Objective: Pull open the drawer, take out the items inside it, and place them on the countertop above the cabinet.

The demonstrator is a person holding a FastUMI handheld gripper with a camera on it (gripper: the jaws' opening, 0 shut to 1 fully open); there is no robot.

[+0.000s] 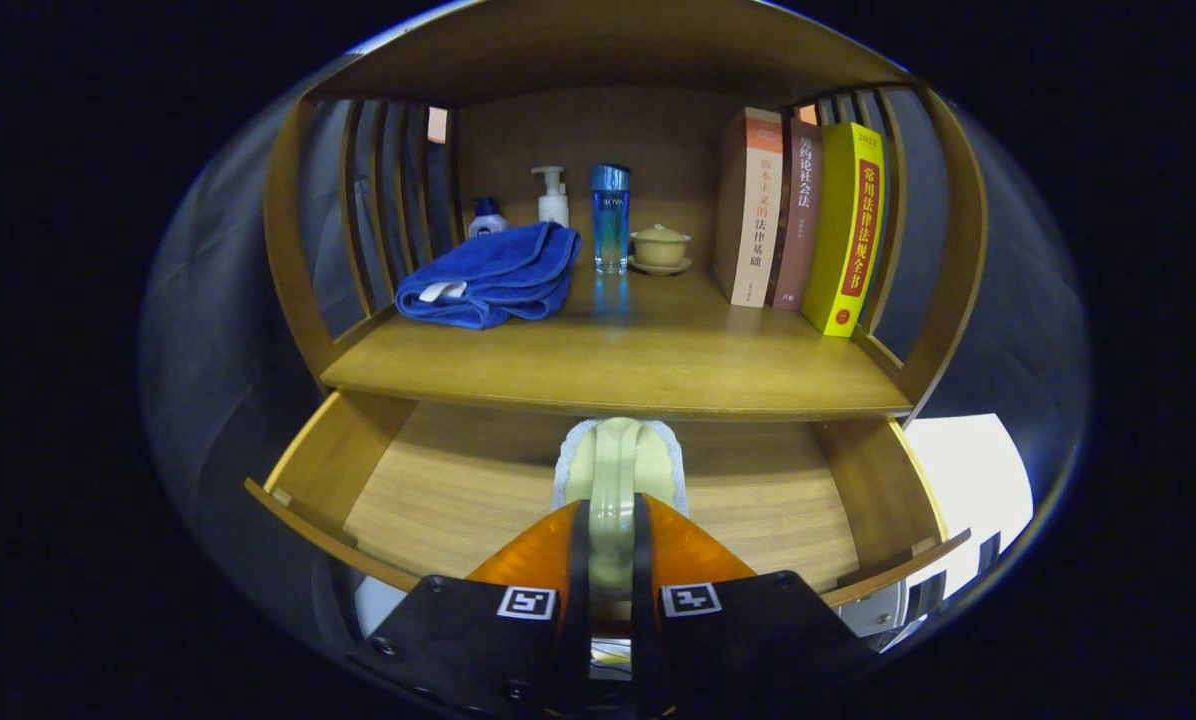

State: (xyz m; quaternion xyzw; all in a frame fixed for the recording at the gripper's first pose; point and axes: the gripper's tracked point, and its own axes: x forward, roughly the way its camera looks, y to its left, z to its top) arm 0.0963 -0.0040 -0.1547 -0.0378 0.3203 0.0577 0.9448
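Drawer [438,490] pulled open | gripper [610,540] squeezes green brush [613,470] with both fingers | lift straight up, clear countertop [608,360] edge, set by towel [493,275]

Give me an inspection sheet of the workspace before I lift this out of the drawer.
Surface: wooden countertop above the drawer, bare along its front.
Job's things: drawer pulled open; a pale green brush with a white edge lies over its floor, handle between the fingers.
Clutter: folded blue towel, small white bottle, pump bottle, tall blue bottle, lidded cup on a saucer, three upright books, all at the back of the countertop.
Grippers: tongs shut on the brush handle.
Cables: nothing seen.
Surroundings: slatted wooden side panels and a top board.
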